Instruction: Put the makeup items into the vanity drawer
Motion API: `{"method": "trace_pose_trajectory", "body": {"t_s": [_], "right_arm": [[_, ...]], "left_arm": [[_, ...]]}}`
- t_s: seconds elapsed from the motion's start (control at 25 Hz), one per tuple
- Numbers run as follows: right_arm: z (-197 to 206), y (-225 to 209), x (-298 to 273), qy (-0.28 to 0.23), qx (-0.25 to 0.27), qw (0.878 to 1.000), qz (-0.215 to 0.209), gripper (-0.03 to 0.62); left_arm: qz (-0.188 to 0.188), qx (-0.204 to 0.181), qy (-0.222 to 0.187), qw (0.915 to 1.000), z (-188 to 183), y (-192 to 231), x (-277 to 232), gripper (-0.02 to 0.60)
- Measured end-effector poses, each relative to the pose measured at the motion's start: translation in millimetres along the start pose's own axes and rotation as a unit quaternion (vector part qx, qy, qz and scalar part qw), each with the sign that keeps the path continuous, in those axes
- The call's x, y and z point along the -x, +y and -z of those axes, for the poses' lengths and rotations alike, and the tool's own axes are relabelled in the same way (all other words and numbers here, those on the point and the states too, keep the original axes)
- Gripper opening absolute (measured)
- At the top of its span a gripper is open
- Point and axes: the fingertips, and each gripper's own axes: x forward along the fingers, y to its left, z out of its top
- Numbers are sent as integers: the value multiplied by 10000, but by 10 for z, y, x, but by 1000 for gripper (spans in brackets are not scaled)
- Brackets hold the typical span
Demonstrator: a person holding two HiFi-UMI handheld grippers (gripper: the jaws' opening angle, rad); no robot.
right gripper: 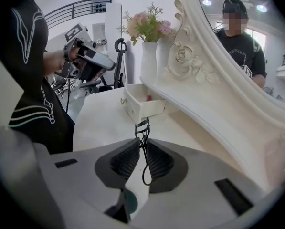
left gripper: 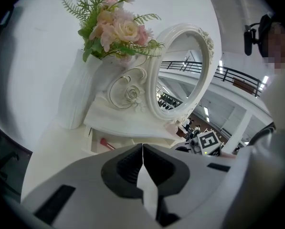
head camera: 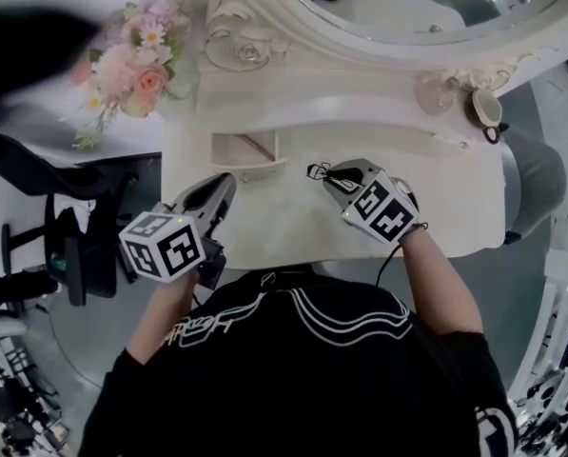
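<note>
Head view shows the white vanity tabletop (head camera: pixel 293 222) across the middle of the frame. The oval mirror (head camera: pixel 407 8) arches along the top edge and a bunch of pink flowers (head camera: pixel 136 65) sits at upper left. Below the raised shelf, left of centre, the small drawer (head camera: pixel 248 149) stands pulled open.

The left gripper (head camera: pixel 225 187) is at lower left, over the front left part of the tabletop and pointing towards the drawer. Its own view shows the jaws pressed together with nothing between them. The right gripper (head camera: pixel 329 174) is just right of centre and pinches a black eyelash curler (head camera: pixel 317 170). In the right gripper view the curler's head sticks out past the tips towards the drawer and its wire loop hangs back between the pads. It appears to be held clear of the tabletop, with the drawer ahead of it and still apart.

A slim red-pink stick (left gripper: pixel 106 143), perhaps a lipstick, lies inside the drawer.

The task looks partly done: at least one item is in the drawer, and the curler is gripped but not yet placed. Two small round things (head camera: pixel 434 93) stand on the shelf at upper right, and I cannot tell whether they are makeup.
</note>
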Motion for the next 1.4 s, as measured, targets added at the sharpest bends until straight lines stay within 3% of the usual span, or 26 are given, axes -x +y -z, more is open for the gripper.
{"method": "trace_pose_trajectory", "body": {"t_s": [0.16,0.64,1.0,1.4], "right_arm": [[-254,45,113,-286,-133,9995,-95,63],[-995,178,122,-632,358,9972,-180,63],[-1351,293,-242,-415,906,9937,-521,63],[-1479,301,-765,63,1340,9882,-743,63]], "left_arm": [[50,-28,-51,10000,-57,14,69,25],[-35,-31,-255,9997,-232,229,364,25],[-203,97,-348,9991,-231,420,516,25],[-468,348,-471,9972,-193,676,641,25]]}}
